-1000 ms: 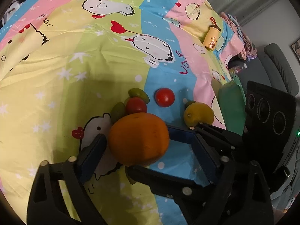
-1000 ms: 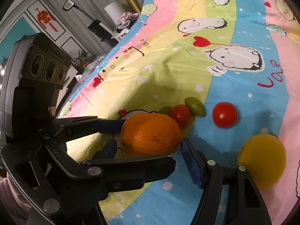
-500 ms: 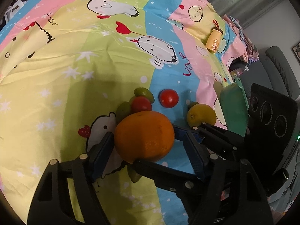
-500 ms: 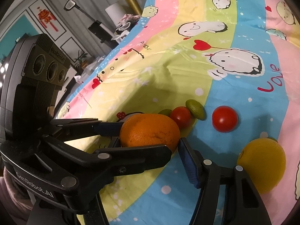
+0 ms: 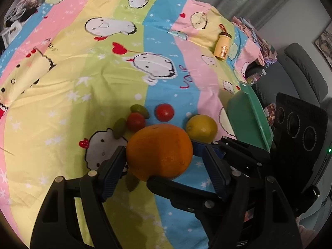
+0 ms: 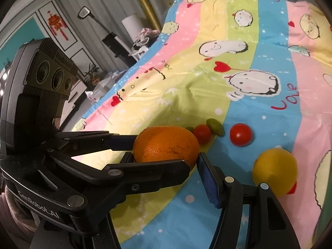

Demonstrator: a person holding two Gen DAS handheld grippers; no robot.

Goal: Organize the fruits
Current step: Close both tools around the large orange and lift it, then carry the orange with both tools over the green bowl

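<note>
The bedsheet (image 6: pixel 259 95) carries the red handwritten word "Love" (image 6: pixel 287 98) on its blue stripe — at about three o'clock in the right wrist view, and again near centre (image 5: pixel 186 77) in the left wrist view. The left gripper (image 6: pixel 166 155) body reads "GenRobot.AI" (image 6: pixel 39 204) at eight o'clock — its camera block's print is too small to read.

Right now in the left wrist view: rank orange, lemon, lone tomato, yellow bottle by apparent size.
1. orange, nearest the camera, so inflated
2. lemon
3. lone tomato and yellow bottle: look alike; the bottle lies much farther off, so unranked
</note>
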